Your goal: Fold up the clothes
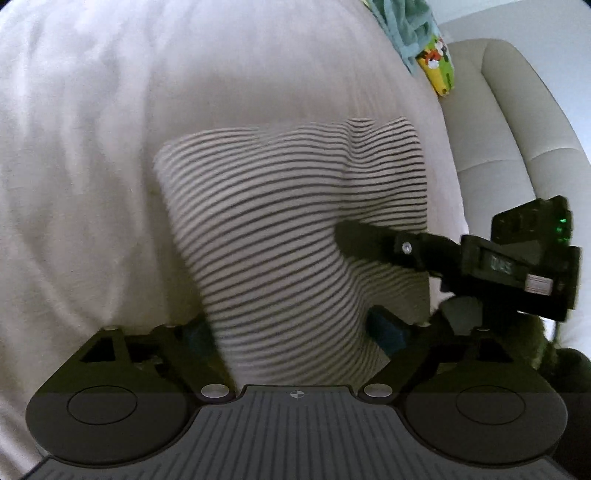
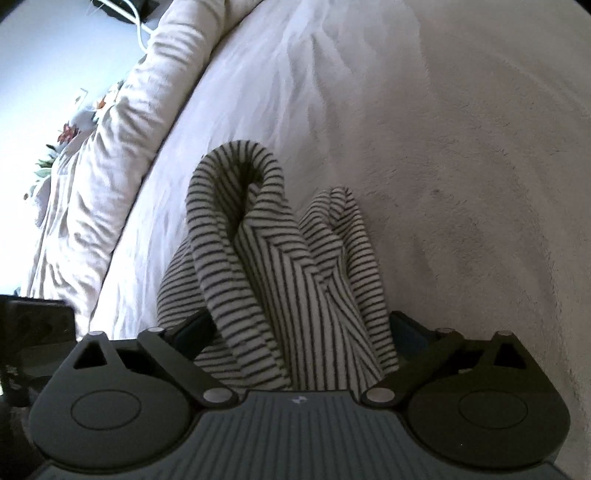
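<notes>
A pale bed sheet (image 1: 92, 166) fills most of the left wrist view, lightly creased and running out to the left edge. Past its far right corner lies a bunched teal cloth (image 1: 402, 29), and just beside that a bright green and yellow printed item (image 1: 437, 66); what it is cannot be told. Right of the bed stands a cream cushioned sofa (image 1: 517, 122) with rounded padded sections. In the right wrist view the same sheet spreads wide, and along its left side lies a rumpled pale duvet (image 2: 110, 158) with a floral-printed fabric (image 2: 70, 129) at its outer edge. A white cable (image 2: 138, 26) shows in the top left corner
</notes>
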